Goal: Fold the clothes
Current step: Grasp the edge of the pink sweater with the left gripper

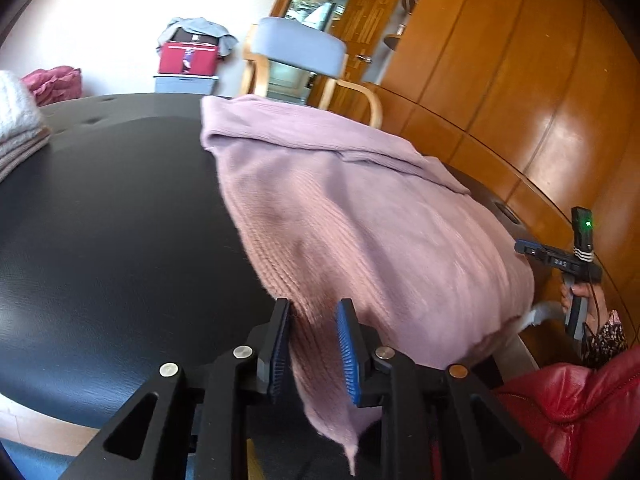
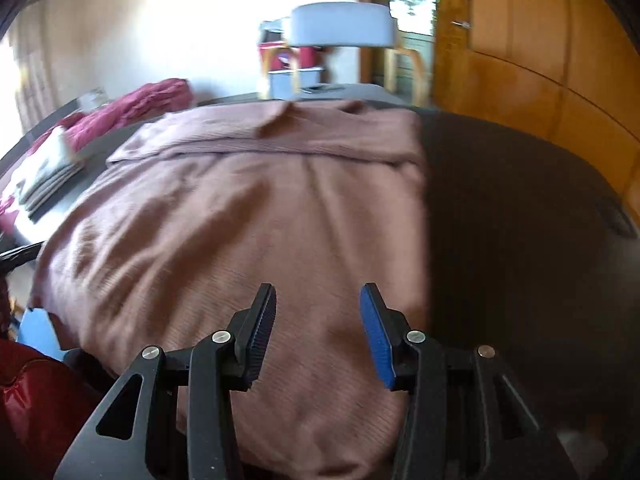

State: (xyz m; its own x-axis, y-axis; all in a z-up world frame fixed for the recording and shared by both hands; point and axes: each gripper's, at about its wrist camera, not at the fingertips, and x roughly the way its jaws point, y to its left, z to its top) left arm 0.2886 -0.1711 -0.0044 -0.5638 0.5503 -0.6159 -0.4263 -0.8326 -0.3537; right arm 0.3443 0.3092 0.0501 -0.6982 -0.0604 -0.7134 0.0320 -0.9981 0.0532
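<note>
A pink knitted sweater (image 1: 360,220) (image 2: 240,220) lies spread on the black round table (image 1: 100,220) (image 2: 520,220), collar at the far side. My left gripper (image 1: 314,304) is at the sweater's near left corner. The hem runs between its jaws and hangs down below them. The blue pad (image 1: 346,340) shows its ribbed face, and the jaws stand apart. My right gripper (image 2: 318,292) hovers over the near right part of the sweater, open, with nothing between its fingers. In the left wrist view a hand (image 1: 570,294) holds that right tool beyond the sweater's right edge.
A stack of folded pale cloths (image 1: 16,120) (image 2: 44,176) and a maroon garment (image 1: 52,82) (image 2: 132,108) sit at the table's left. A grey-backed wooden chair (image 1: 296,48) (image 2: 340,26) stands behind the table. Wooden cupboards (image 1: 520,80) line the right, and a red leather seat (image 1: 580,408) is close by.
</note>
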